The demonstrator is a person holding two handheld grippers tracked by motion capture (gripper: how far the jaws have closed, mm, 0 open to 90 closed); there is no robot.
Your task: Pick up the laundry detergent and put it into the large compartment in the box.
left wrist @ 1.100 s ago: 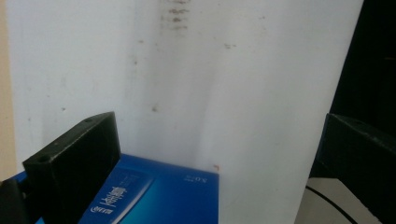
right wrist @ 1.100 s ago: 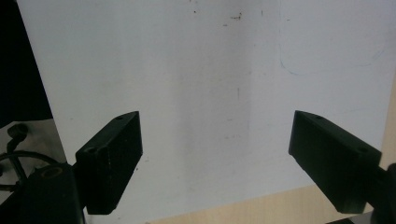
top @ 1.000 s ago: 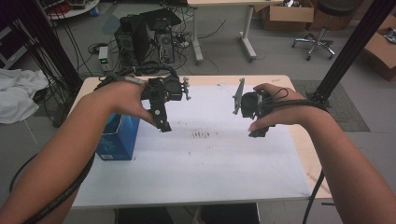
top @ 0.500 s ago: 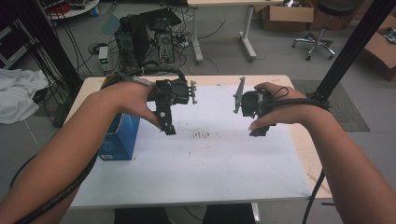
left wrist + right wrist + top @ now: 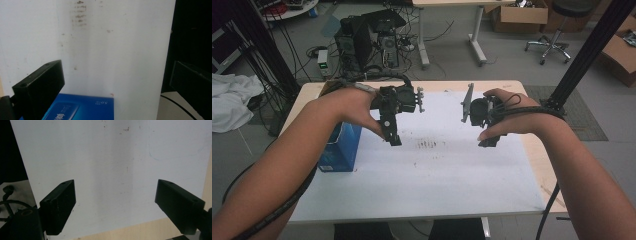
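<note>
I hold both grippers above a white sheet (image 5: 437,170) that covers the wooden table. My left gripper (image 5: 394,139) hangs over the sheet's left part, just right of a blue box (image 5: 339,150). In the left gripper view its jaws (image 5: 115,85) stand wide apart with nothing between them, and the blue box (image 5: 82,107) lies below them at the bottom edge. My right gripper (image 5: 489,142) hovers over the sheet's right part. The right gripper view shows it (image 5: 120,205) open over bare white sheet (image 5: 112,157), nothing held.
Brown smudges (image 5: 428,145) mark the sheet between the grippers. The wooden table edge (image 5: 140,230) shows below the right jaws. Behind the table stand a computer tower (image 5: 362,42), cables, another desk and an office chair (image 5: 557,30). A black post (image 5: 587,50) rises at the right.
My left gripper has shifted a little to the right, away from the blue box. The right gripper has held its place.
</note>
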